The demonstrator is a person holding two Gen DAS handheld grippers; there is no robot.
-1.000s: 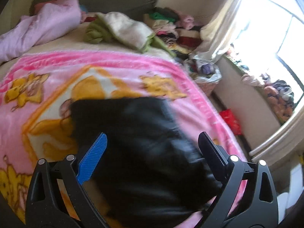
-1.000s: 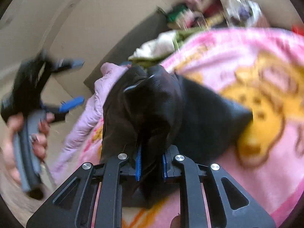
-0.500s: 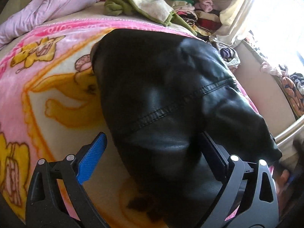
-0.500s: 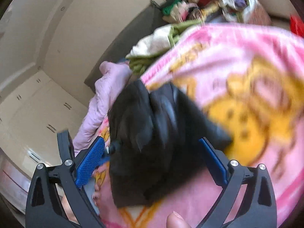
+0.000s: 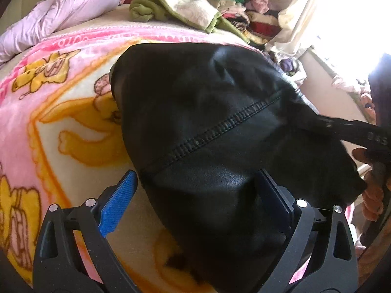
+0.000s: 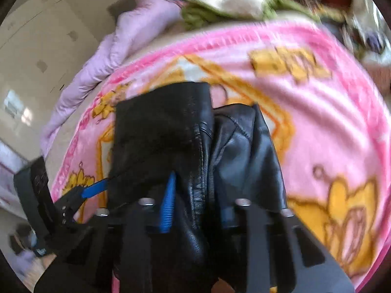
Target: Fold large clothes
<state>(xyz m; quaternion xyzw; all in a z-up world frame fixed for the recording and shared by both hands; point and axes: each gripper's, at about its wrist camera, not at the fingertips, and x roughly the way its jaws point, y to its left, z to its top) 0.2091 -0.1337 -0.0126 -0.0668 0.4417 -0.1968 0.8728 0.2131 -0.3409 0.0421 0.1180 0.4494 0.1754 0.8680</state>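
The black jacket lies bunched mid-blanket, folding barely begun: right gripper closing on its edge, left gripper spread wide around it.

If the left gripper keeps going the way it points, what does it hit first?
Most likely the black leather jacket: it fills the gap between the left gripper's open fingers, lying on the pink blanket.
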